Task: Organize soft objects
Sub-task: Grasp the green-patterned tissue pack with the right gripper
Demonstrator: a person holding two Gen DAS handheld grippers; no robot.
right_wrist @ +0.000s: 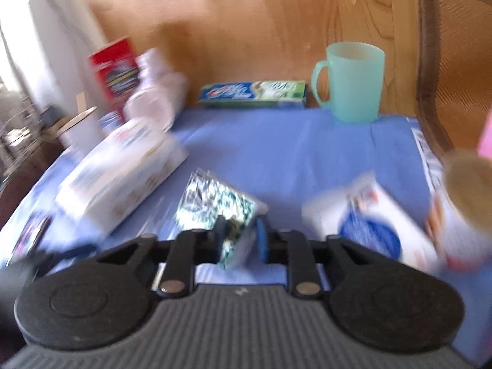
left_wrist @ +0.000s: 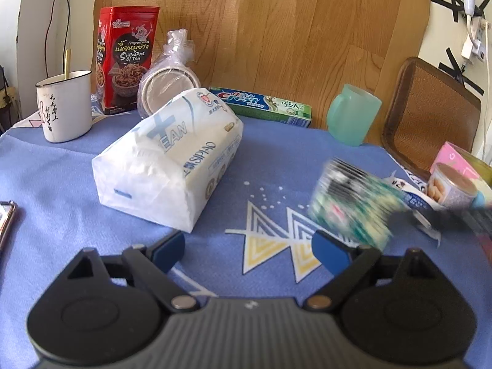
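A white tissue pack (left_wrist: pixel 167 156) with blue print lies on the blue cloth (left_wrist: pixel 61 169), ahead and left of my left gripper (left_wrist: pixel 249 250), which is open and empty. My right gripper (right_wrist: pixel 241 238) is shut on a small green-patterned packet (right_wrist: pixel 215 207) and holds it above the cloth. That packet shows blurred at the right of the left wrist view (left_wrist: pixel 350 204). The tissue pack lies left of it in the right wrist view (right_wrist: pixel 120 175). A white and blue pouch (right_wrist: pixel 372 221) lies to the right of the right gripper.
Along the back stand a white enamel mug (left_wrist: pixel 66 106), a red snack tin (left_wrist: pixel 126 58), bagged bowls (left_wrist: pixel 167 83), a toothpaste box (left_wrist: pixel 261 103) and a green cup (left_wrist: pixel 353 115). A can (left_wrist: pixel 453 186) and pink box (left_wrist: pixel 458 156) sit at right. A wicker chair (right_wrist: pixel 455 55) stands behind.
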